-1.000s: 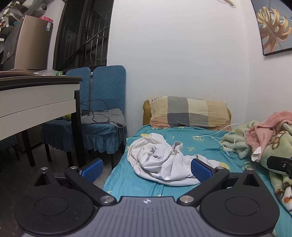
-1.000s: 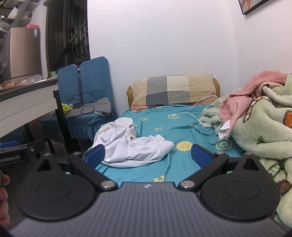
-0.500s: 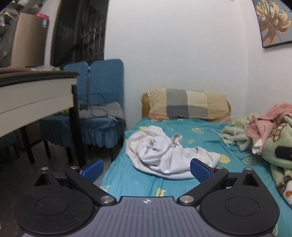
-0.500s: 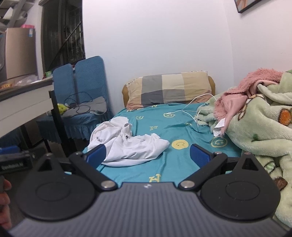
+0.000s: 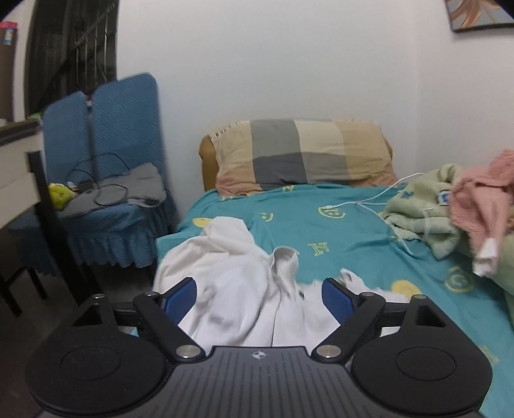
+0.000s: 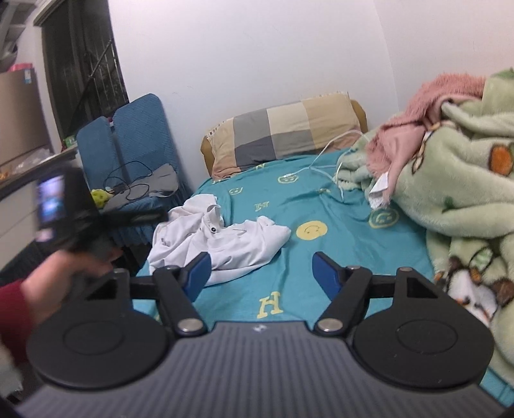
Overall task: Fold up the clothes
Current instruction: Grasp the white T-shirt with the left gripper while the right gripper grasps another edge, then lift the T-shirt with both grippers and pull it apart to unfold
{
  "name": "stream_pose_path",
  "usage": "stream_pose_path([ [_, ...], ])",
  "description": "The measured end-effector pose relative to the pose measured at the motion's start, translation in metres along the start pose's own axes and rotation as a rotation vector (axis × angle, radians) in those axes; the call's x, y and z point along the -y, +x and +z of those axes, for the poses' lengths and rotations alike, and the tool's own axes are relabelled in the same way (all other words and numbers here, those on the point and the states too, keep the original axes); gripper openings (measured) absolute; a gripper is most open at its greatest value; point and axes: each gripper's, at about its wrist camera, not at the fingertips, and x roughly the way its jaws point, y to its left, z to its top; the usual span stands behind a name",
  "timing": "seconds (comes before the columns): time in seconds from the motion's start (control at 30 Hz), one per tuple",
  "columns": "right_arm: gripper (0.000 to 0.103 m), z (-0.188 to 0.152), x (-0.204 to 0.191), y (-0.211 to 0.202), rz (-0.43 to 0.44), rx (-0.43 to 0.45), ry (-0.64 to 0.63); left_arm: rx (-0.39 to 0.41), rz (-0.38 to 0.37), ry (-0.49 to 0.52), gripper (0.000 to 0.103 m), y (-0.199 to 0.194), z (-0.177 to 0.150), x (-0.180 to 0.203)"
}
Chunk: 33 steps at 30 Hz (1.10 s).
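Left gripper (image 5: 258,297) has closed in over the near shirt (image 5: 237,289), both grippers' jaws narrowing but apparently ungripped, right gripper (image 6: 261,273) empty: grasp imminent

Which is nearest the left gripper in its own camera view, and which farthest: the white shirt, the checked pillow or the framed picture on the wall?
From the left gripper:
1. White shirt, crumpled on the bed just ahead of the fingers.
2. Checked pillow, at the head of the bed.
3. Framed picture, high on the right wall.
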Motion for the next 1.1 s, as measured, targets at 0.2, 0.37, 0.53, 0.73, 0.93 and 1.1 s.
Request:
stream_pose_path([
  [0.2, 0.069, 0.001, 0.011, 0.037, 0.022, -0.020, 0.055, -0.096, -0.047, -0.049, 0.078, 0.114, 0.032, 0.012],
  [0.37, 0.069, -0.003, 0.017, 0.064, 0.022, -0.029, 0.071, -0.207, -0.058, -0.075, 0.059, 0.187, 0.032, 0.023],
  [0.53, 0.069, -0.011, 0.024, 0.081, 0.015, -0.068, 0.060, -0.274, 0.001, -0.124, 0.012, 0.209, 0.027, 0.017],
  [0.73, 0.069, -0.012, 0.022, 0.081, 0.049, -0.039, 0.035, -0.132, -0.100, -0.185, 0.009, 0.106, 0.041, 0.010],
  [0.93, 0.069, -0.008, 0.022, 0.063, 0.106, 0.018, 0.038, -0.013, -0.252, -0.308, 0.009, -0.045, 0.049, -0.002],
  [1.1, 0.069, -0.002, 0.018, 0.039, 0.152, 0.048, 0.040, 0.017, -0.287, -0.429, 0.009, -0.142, 0.013, -0.023],
])
